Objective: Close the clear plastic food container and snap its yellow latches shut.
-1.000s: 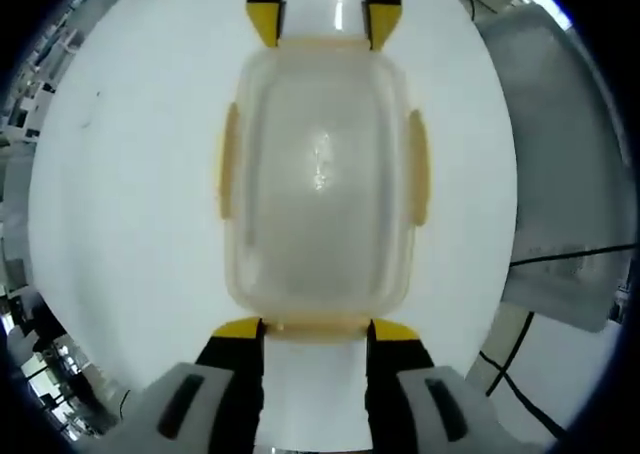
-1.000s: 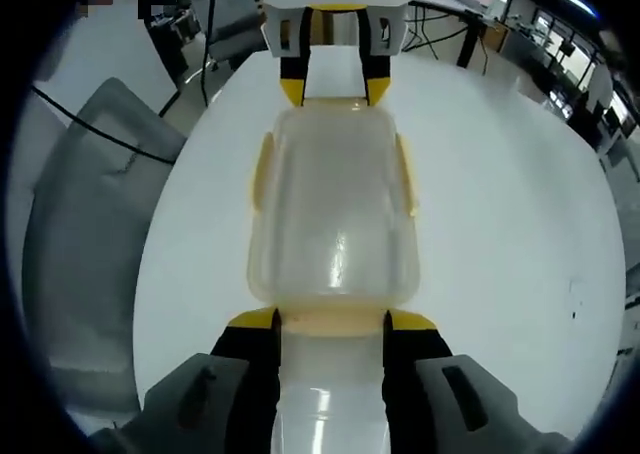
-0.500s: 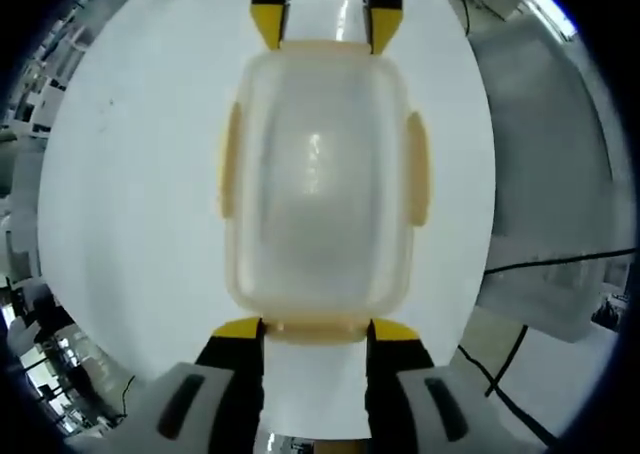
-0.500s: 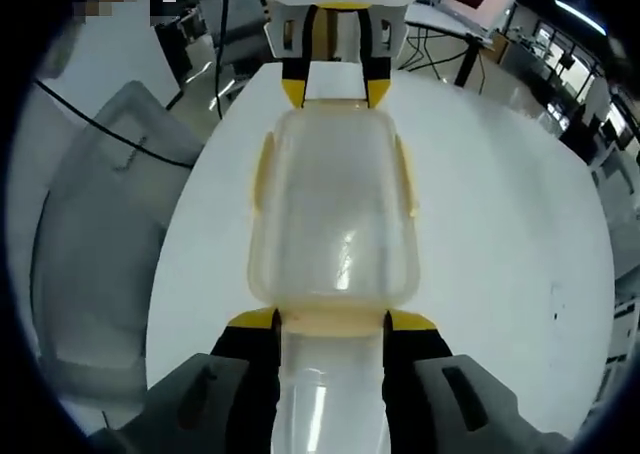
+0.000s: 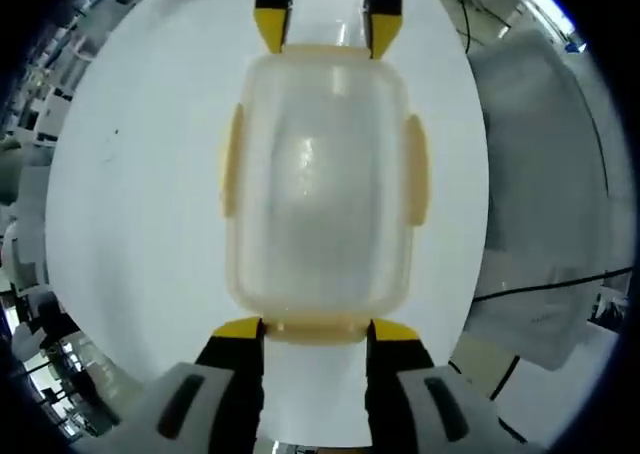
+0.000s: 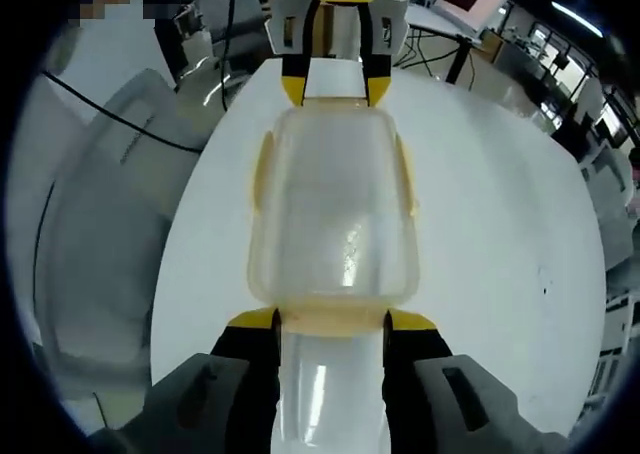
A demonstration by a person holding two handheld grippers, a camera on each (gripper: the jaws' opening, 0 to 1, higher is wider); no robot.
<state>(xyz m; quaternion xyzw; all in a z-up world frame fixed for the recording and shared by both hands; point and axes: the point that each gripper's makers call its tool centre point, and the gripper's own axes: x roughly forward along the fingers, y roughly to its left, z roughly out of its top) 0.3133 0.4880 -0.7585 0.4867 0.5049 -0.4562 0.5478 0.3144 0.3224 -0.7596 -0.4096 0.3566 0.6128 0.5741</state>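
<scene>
I've got the clear rounded-rectangle plastic food container (image 5: 318,182) sitting lid-on at the middle of the round white glossy table (image 5: 130,174), w/ a gripper at each short end. Left gripper (image 5: 315,326): jaws spread about as wide as the end latch, yellow tips touching the container's near edge either side of the pale yellow end latch (image 5: 315,324); pressing, not clamping, as far as I can judge. Right gripper (image 6: 331,319) is the same story at the opposite end, jaws apart, tips against the rim; it also shows at the top of the left gripper view. Lid looks seated, so I judge we're in the latching step, working both end latches at once. The long-side yellow latches (image 5: 416,169) look flat vs. the wall, but I can't tell if they're clicked. Next move: push the end flaps down and in until they snap, then check the sides. Plastic's cloudy, smooth, w/ soft corners, likely slippery. A grey moulded chair (image 6: 95,244) stands beside the table.
</scene>
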